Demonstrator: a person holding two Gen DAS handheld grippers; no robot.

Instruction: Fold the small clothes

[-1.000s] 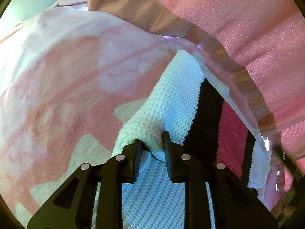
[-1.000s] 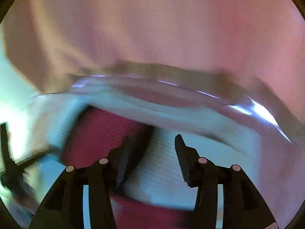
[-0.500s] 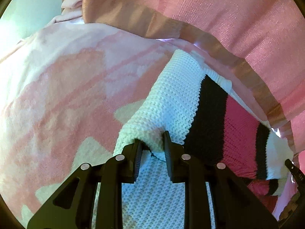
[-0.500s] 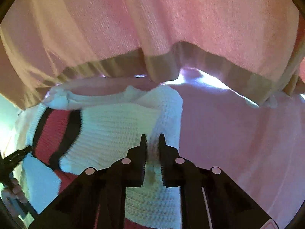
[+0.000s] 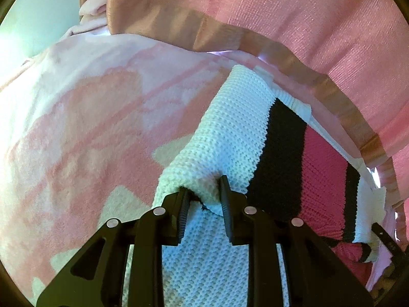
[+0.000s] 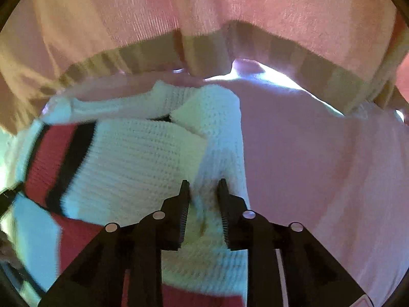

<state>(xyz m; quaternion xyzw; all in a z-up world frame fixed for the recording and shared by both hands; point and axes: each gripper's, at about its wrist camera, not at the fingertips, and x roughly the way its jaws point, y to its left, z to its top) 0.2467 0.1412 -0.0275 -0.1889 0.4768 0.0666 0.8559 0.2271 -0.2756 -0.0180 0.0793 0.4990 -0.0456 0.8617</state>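
Over the pink blanket (image 5: 84, 138): both grippers pinch the knit sweater (image 5: 230, 138).
Left gripper (image 5: 203, 195) holds the white end; stripes run off right toward the right gripper (image 6: 202, 188), whose fingers clamp the opposite white edge.

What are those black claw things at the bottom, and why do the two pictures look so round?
Those claws are two grabbers, and a person holds one in each hand. Each has a small wide-eyed camera looking along its two fingers, which bends the picture round. One picture is from the left gripper, the other from the right gripper. Both are pinching the same knitted sweater, white with black and pink stripes, at white parts. It lies on a fuzzy pink and white blanket. Behind hangs a pink curtain with a brown hem. The person is folding the sweater.
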